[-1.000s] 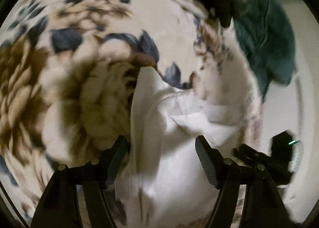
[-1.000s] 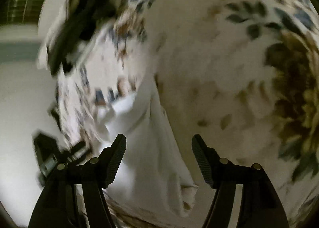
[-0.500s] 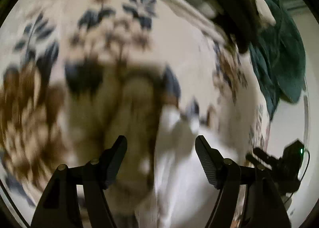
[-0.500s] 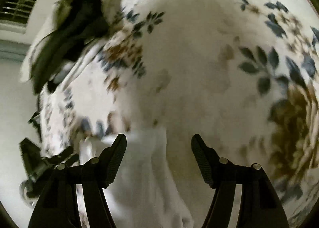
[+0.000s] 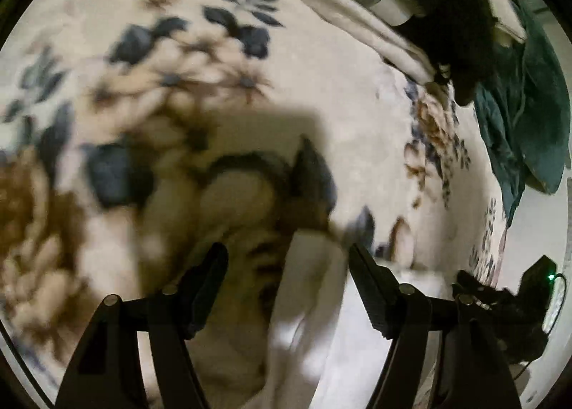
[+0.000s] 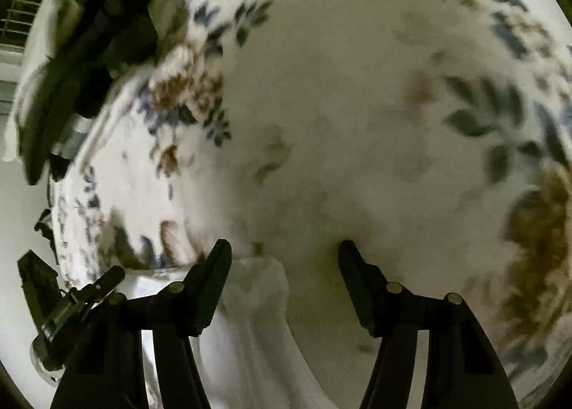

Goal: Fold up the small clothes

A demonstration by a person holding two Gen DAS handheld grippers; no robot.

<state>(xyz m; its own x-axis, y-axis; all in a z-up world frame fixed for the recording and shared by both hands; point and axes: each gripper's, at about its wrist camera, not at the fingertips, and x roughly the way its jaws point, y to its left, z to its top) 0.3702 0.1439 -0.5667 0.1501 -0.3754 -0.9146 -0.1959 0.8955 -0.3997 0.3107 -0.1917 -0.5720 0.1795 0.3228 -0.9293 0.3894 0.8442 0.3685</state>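
Nearest: white garment [image 5: 307, 305] bunched on the floral blanket [image 5: 350, 108], lying between both sets of tongs. Left tongs [image 5: 287, 284] parted, unclenched. Right tongs [image 6: 284, 280] just narrowing, cloth between but pads not pressing yet, seemingly lining up for a fold. Farther off: dark clothes [image 5: 461, 23], teal cloth [image 5: 529, 116], likely awaiting folding.

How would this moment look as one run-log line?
left tool: open | right tool: open, closing | white garment: beneath both | floral blanket: underneath
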